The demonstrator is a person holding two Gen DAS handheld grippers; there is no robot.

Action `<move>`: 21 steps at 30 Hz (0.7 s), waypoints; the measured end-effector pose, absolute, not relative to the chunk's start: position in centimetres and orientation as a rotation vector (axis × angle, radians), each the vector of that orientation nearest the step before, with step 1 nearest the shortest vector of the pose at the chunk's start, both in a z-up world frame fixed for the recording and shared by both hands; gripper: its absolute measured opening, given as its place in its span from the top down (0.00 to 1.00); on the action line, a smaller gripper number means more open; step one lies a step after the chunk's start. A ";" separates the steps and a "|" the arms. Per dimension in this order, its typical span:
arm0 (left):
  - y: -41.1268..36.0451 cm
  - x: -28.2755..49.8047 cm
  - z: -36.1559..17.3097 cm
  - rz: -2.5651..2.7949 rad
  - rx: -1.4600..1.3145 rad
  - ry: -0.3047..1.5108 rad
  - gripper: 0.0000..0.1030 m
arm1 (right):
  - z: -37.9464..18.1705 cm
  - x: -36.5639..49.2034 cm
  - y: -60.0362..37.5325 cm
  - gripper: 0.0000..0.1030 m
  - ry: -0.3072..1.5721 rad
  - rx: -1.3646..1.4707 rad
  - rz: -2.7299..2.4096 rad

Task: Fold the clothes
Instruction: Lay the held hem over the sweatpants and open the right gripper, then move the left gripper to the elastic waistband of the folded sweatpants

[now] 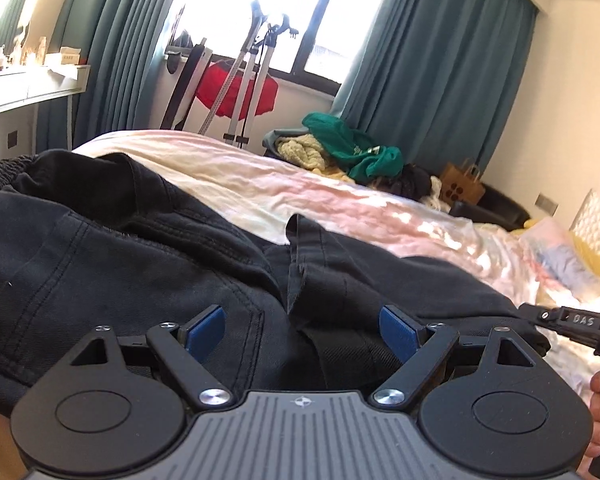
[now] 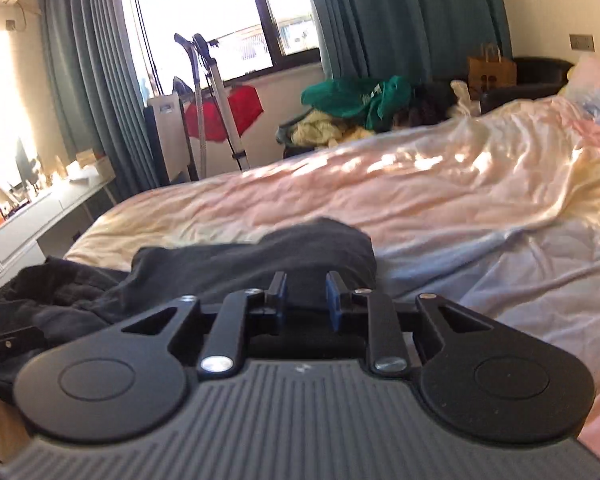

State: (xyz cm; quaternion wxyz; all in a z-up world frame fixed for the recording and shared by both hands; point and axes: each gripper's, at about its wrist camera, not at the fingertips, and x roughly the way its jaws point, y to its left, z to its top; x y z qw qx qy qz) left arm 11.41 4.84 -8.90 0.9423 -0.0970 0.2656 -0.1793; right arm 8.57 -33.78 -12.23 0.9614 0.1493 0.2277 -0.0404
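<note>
Black trousers (image 1: 140, 248) lie rumpled across the bed (image 2: 420, 200); your left gripper (image 1: 302, 328) hovers with fingers spread over the seat, your right gripper (image 2: 306, 300) fingers narrowed, apparently pinching nothing, probably lining up for a leg fold

One pair of black trousers (image 1: 112, 248) crumpled at the near edge of the one bed (image 1: 340, 200). Two grippers: the left gripper (image 1: 302, 326) and the right gripper (image 2: 306, 296), each with two blue pads. One heap of clothes (image 1: 340, 152) beyond the bed's far edge, one green garment (image 1: 356, 148) on top. One brown paper bag (image 1: 462, 184) beside it. Two teal curtains (image 1: 440, 64), one window (image 1: 260, 8), one red cloth (image 1: 236, 92), one white desk (image 1: 28, 88).
</note>
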 end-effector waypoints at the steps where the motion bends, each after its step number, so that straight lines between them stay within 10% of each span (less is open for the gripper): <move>1: 4.7 11.4 -9.2 -0.369 -0.192 0.548 0.16 | -12.9 8.8 -33.7 0.78 0.494 0.302 -0.094; 21: 13.4 8.2 -6.4 -0.136 -0.396 0.791 0.15 | -13.7 8.9 -33.3 0.78 0.541 0.276 -0.123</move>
